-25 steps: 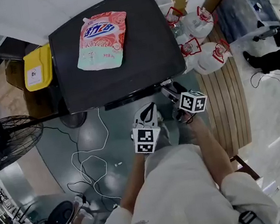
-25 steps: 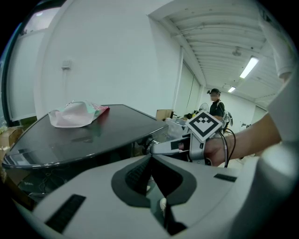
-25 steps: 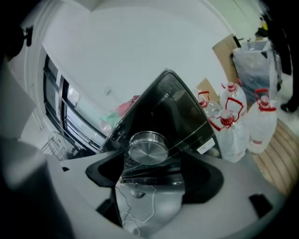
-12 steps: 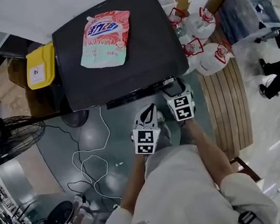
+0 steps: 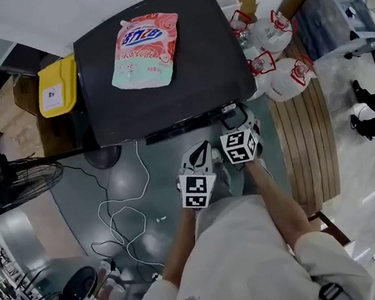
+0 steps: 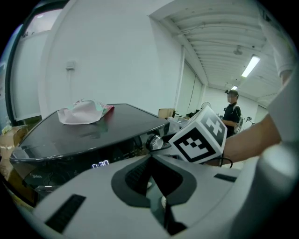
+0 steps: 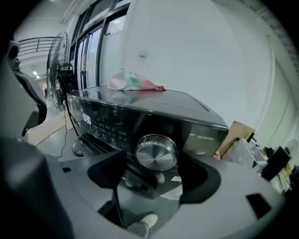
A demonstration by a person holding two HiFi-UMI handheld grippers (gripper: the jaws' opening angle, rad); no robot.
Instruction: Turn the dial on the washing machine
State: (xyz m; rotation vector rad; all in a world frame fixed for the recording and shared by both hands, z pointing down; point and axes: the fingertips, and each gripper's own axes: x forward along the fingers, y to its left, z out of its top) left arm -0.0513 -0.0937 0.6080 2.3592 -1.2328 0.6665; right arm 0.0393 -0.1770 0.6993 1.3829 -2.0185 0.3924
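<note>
The black washing machine (image 5: 191, 82) stands ahead of me, its lit front panel (image 7: 100, 122) facing my grippers. Its round silver dial (image 7: 156, 151) sits at the panel's right end; it also shows in the left gripper view as the dial (image 6: 153, 142). My right gripper (image 7: 153, 159) is up at the dial, which lies between the jaws. Those jaws are closing, with thin gaps still at the sides. From above, the right gripper (image 5: 236, 123) reaches the machine's front edge. My left gripper (image 5: 201, 154) hangs lower left of it, shut and empty; its own view shows the left gripper (image 6: 152, 163) the same way.
A pink and green detergent pouch (image 5: 145, 51) lies on the machine's top. A yellow bin (image 5: 58, 87) and a fan (image 5: 6, 197) stand to the left. White cable (image 5: 124, 218) loops on the floor. White bags (image 5: 281, 76) and a slatted wooden bench (image 5: 305, 142) are to the right. A person (image 6: 231, 109) stands far off.
My right gripper swung left and in toward the machine's front, bringing its jaws around the dial. The left gripper stayed where it was.
</note>
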